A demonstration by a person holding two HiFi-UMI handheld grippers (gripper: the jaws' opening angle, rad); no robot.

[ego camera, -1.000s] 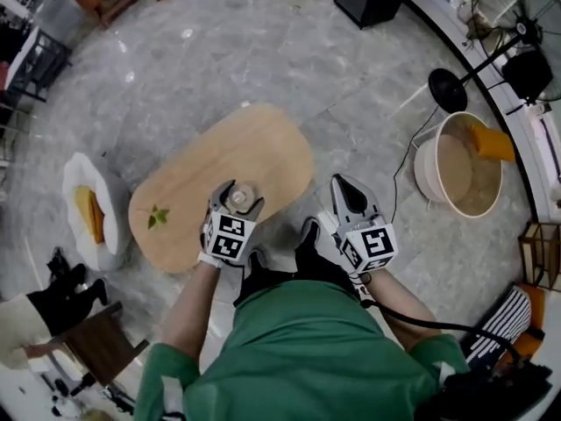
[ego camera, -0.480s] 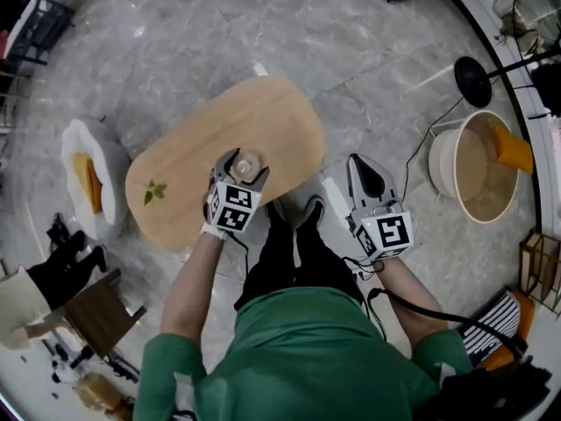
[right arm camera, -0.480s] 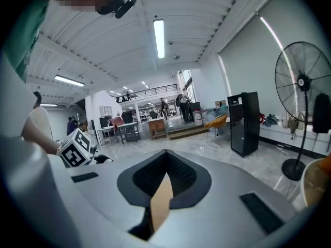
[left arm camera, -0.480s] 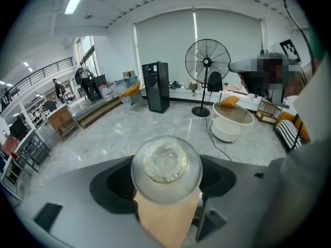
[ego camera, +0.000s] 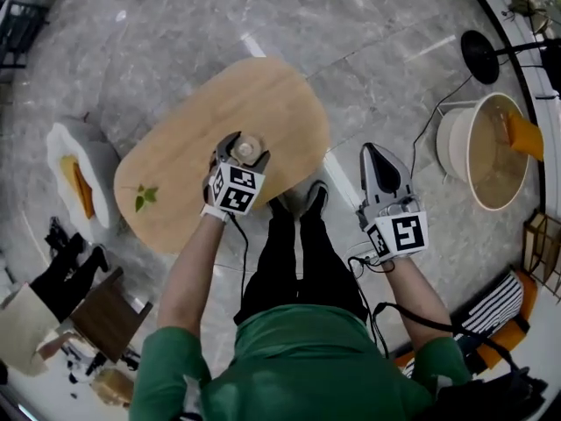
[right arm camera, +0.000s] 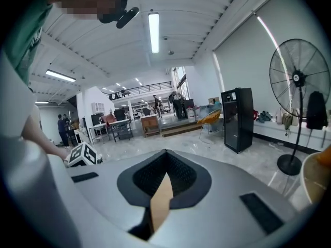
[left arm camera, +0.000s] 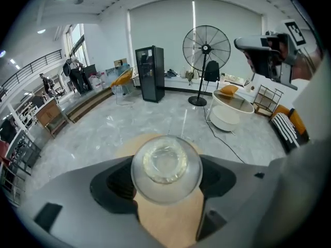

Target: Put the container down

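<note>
A clear round glass container (ego camera: pixel 247 151) sits between the jaws of my left gripper (ego camera: pixel 243 145), which is shut on it above the near part of the oval wooden table (ego camera: pixel 254 99). In the left gripper view the container (left arm camera: pixel 166 167) fills the gap of the left gripper (left arm camera: pixel 166 182), with the tabletop (left arm camera: pixel 170 222) below it. My right gripper (ego camera: pixel 377 154) hangs off the table's right side over the floor, shut and holding nothing. In its own view the right gripper (right arm camera: pixel 164 175) shows only a thin tan sliver between the jaws.
A green leaf mark (ego camera: pixel 144 197) lies on the table's left end. A white seat with an orange cushion (ego camera: pixel 74 181) stands to the left. A white tub (ego camera: pixel 485 152) and a fan base (ego camera: pixel 480 55) stand at the right. My shoes (ego camera: pixel 300 202) are by the table's near edge.
My left gripper has carried the container a little farther over the table. The right gripper has drifted to the right and stays shut.
</note>
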